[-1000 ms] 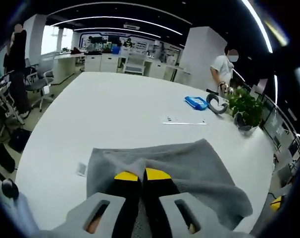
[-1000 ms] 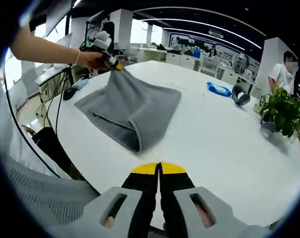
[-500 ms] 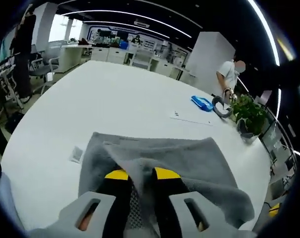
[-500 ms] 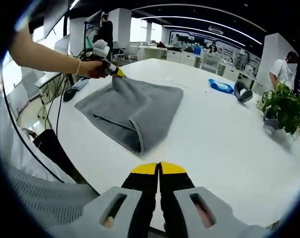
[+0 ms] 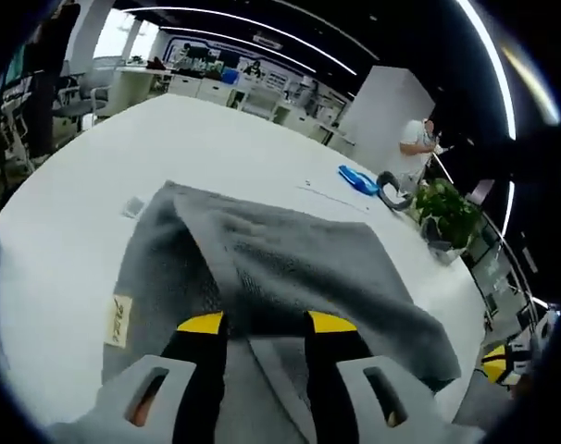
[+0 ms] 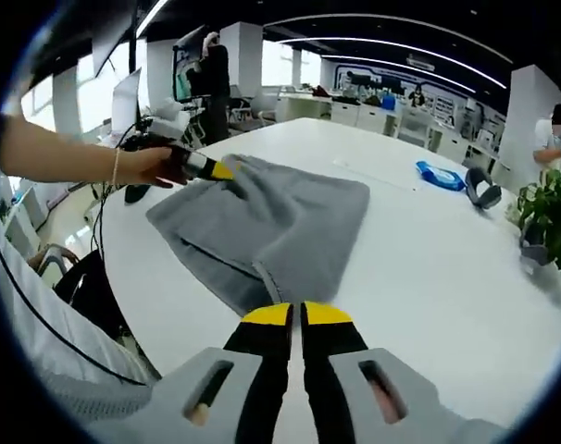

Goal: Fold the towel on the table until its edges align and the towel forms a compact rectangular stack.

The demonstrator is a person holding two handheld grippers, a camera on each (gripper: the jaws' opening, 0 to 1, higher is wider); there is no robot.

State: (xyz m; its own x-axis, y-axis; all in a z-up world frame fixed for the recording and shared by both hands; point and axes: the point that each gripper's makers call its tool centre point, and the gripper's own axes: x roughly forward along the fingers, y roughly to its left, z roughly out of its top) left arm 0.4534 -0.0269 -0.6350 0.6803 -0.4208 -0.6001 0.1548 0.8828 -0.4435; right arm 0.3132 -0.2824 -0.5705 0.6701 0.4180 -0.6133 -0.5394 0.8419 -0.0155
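A grey towel (image 5: 290, 250) lies folded on the round white table (image 5: 216, 139), with a white label near its left edge. My left gripper (image 5: 267, 324) stands open right over the towel's near side, grey cloth showing in the gap between the jaws. In the right gripper view the towel (image 6: 280, 217) lies at the table's (image 6: 419, 268) left side, and a hand holds the left gripper (image 6: 216, 169) at the towel's far left corner. My right gripper (image 6: 294, 314) is shut on nothing, just short of the towel's near corner.
A blue packet (image 5: 359, 180) (image 6: 440, 176), a dark curved object (image 5: 392, 192) (image 6: 482, 190) and a potted plant (image 5: 444, 211) (image 6: 549, 217) sit at the table's far right. A paper slip (image 5: 132, 205) lies left of the towel. People stand beyond the table.
My left gripper has opened and let go of the towel fold, which now lies flat. The right gripper view has come closer to the towel's near corner.
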